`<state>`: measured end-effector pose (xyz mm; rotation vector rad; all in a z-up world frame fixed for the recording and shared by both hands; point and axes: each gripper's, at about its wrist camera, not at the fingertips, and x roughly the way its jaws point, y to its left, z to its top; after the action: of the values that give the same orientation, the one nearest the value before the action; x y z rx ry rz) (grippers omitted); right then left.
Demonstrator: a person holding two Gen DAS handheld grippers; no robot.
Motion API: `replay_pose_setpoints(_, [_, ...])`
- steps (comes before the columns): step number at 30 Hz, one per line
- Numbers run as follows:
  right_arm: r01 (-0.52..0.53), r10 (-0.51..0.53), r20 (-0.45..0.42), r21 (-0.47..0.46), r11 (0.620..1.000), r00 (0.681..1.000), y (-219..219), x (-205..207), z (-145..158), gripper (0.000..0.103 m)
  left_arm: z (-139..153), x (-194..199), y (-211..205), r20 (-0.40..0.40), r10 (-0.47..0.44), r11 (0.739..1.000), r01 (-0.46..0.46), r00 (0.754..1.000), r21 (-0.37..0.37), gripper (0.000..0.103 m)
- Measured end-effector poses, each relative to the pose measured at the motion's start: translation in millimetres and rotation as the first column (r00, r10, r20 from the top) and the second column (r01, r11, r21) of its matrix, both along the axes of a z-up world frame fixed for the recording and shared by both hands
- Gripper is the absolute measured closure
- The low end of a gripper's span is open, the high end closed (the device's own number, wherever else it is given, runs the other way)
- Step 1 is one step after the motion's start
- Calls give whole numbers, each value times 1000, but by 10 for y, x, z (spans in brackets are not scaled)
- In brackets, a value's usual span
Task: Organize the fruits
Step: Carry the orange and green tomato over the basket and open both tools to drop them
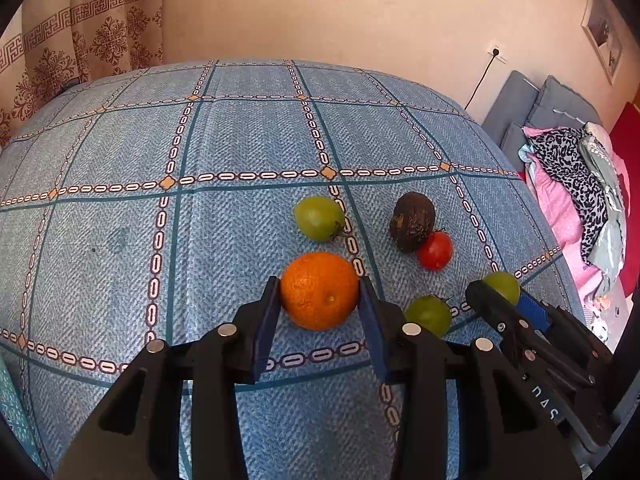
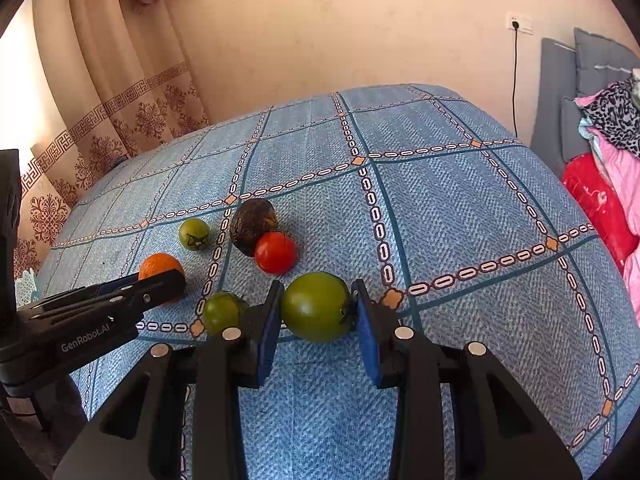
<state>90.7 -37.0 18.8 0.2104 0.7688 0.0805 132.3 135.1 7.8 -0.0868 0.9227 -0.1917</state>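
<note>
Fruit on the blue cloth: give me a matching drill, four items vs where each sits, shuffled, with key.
Items:
1. orange
2. red tomato
3. dark avocado
4. largest green tomato

Places:
A. between the right gripper fingers
B. touching the avocado, on its near side
C. between the left gripper fingers
D. just behind the red tomato

Pairs: 1-C, 2-B, 3-D, 4-A

Woven blue tablecloth [image 1: 248, 144] looks matt; the orange [image 1: 319, 290] dimpled, the red tomato [image 2: 275, 252] glossy.
</note>
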Motion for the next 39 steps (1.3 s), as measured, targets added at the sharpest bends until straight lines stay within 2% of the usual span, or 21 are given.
replay_pose_setpoints(8, [3, -3, 9, 3, 1000, 1000, -14, -48, 21, 68, 146, -294, 133, 44, 20, 999, -21, 999, 39, 63])
replay_pose_setpoints(17, [25, -25, -2, -47, 999, 1000, 84, -89, 52, 68, 378, -631, 349, 112, 47, 996, -55, 993, 72, 63])
replay_pose_setpoints(28, [17, -18, -18, -43, 999, 1000, 209, -351, 92, 68, 499, -906, 624, 141, 79, 995, -87, 987, 46, 63])
replay_pose_setpoints(39, [-40, 41, 17, -40, 998, 999, 490, -560, 289, 68, 567, -1070, 845, 170, 103, 992, -113, 980, 55, 63])
